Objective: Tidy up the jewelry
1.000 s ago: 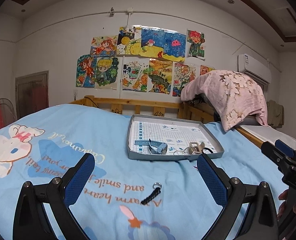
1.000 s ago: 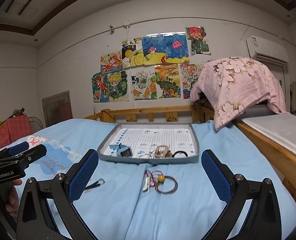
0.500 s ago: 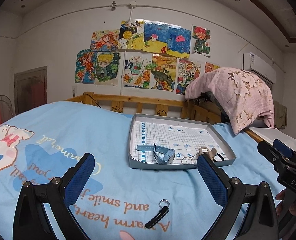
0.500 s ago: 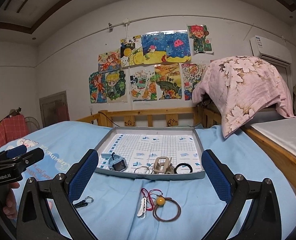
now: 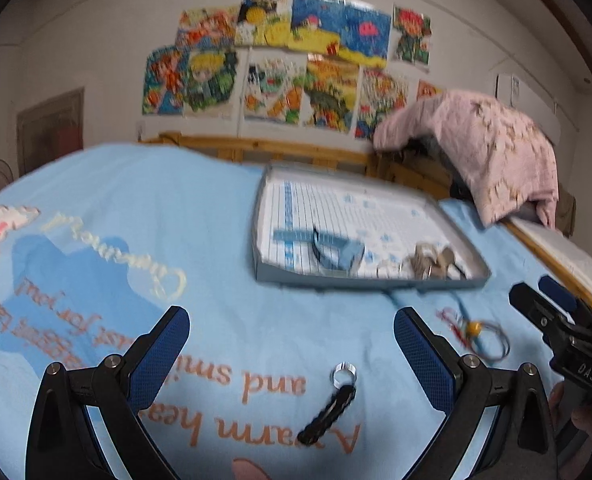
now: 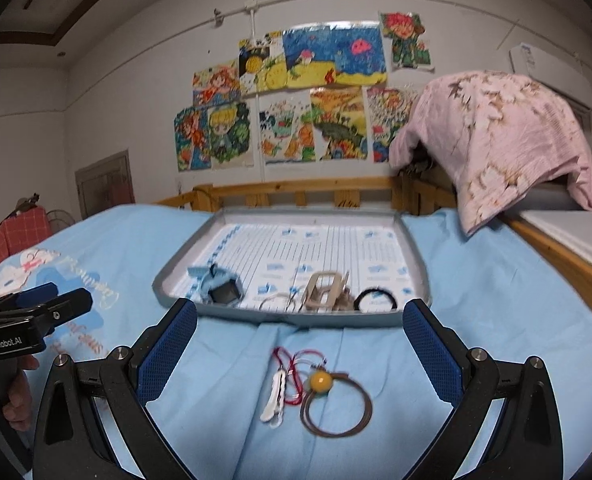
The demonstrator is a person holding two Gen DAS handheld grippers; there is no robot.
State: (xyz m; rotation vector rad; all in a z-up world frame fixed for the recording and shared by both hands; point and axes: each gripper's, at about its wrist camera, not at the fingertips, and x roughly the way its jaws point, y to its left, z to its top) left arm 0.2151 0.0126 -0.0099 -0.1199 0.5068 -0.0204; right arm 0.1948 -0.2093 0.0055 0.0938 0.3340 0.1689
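Both tongs, left (image 5: 291, 344) and right (image 6: 300, 344), are hovering apart over the bed (image 6: 476, 280), lining up on keyring (image 5: 330, 406) and bracelet (image 6: 336, 408), both needing lifting into the tray (image 6: 414, 258).

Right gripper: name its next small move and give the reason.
Probably lower the right gripper, jaws open and empty, onto the bracelet with the yellow bead, which lies on the blue sheet between the fingers, just short of the tray.

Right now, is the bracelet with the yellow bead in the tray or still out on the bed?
Out. The bracelet lies on the blue sheet in front of the tray, between the open right gripper fingers, untouched.
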